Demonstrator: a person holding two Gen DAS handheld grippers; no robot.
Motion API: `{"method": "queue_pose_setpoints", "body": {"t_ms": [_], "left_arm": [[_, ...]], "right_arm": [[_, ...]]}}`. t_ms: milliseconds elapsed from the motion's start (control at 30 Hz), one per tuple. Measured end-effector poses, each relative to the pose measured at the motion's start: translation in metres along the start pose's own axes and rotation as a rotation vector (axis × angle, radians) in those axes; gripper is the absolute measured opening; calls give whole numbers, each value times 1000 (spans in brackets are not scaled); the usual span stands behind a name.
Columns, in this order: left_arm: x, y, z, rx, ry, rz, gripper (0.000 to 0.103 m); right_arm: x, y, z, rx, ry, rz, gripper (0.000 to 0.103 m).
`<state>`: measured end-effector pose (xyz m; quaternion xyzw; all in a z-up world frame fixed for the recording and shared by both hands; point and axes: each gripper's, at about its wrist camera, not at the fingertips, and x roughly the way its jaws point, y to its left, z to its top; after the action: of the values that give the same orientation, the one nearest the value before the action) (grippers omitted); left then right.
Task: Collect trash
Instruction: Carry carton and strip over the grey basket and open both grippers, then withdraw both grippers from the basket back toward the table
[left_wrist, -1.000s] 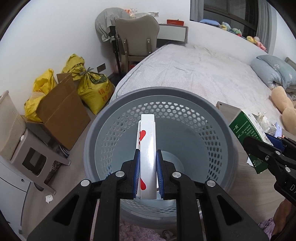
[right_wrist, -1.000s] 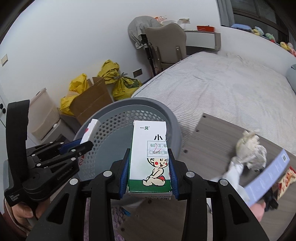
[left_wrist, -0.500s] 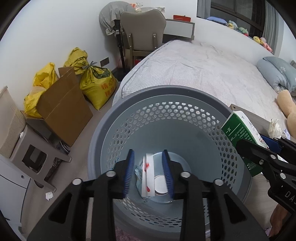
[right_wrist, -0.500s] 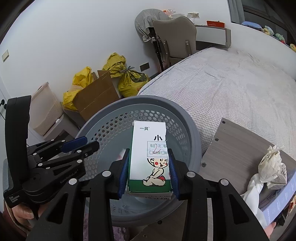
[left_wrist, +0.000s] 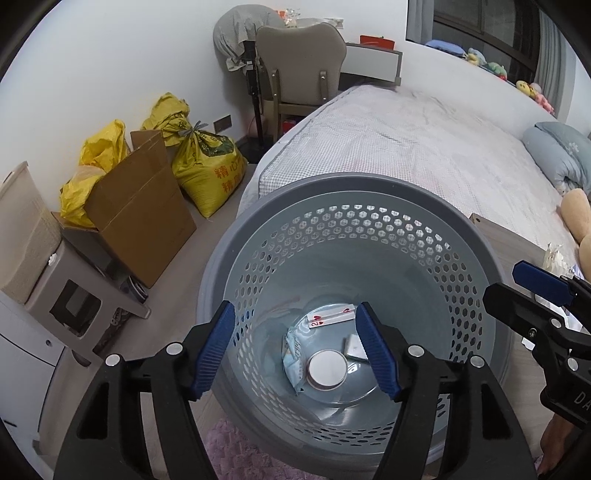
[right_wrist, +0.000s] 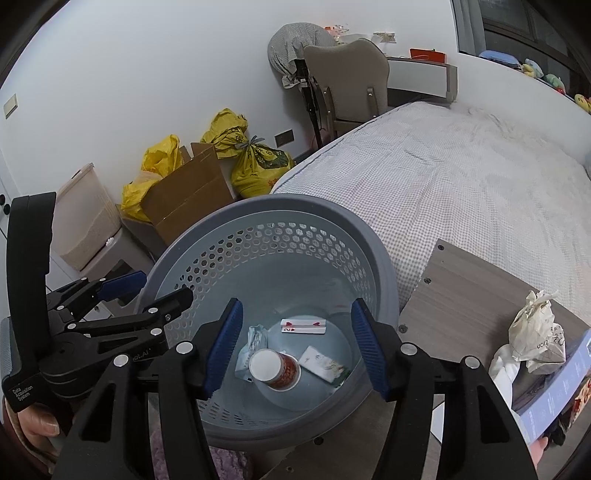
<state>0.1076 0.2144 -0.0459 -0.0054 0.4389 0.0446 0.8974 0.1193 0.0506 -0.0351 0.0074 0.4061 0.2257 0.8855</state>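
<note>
So both my tongs are hanging over the grey perforated basket (right_wrist: 373, 236), left gripper (left_wrist: 295, 350) and right gripper (right_wrist: 297, 349), jaws spreading apart on both with nothing pinched between them. Straight down below the tips, the trash sits on the basket floor: the playing-card box (right_wrist: 303, 326) at the far side, the green-and-white carton (right_wrist: 325, 364) under my right tong's right finger, plus an upside-down paper cup (right_wrist: 275, 367) and a crumpled wrapper (right_wrist: 250, 345). Off to the right of my right tong, a wadded paper bag (right_wrist: 535, 332) sits on the wooden table (right_wrist: 461, 295).
</note>
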Motion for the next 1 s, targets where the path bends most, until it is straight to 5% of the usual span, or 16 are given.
{"method": "queue_pose_setpoints", "body": {"t_ms": [300, 1000], "left_arm": [[-13, 7, -1, -20, -26, 48, 85], [-60, 5, -3, -18, -142, 57, 91]], "right_arm": [[-5, 6, 1, -9, -9, -17, 59], [-46, 16, -10, 3, -67, -137, 67]]}}
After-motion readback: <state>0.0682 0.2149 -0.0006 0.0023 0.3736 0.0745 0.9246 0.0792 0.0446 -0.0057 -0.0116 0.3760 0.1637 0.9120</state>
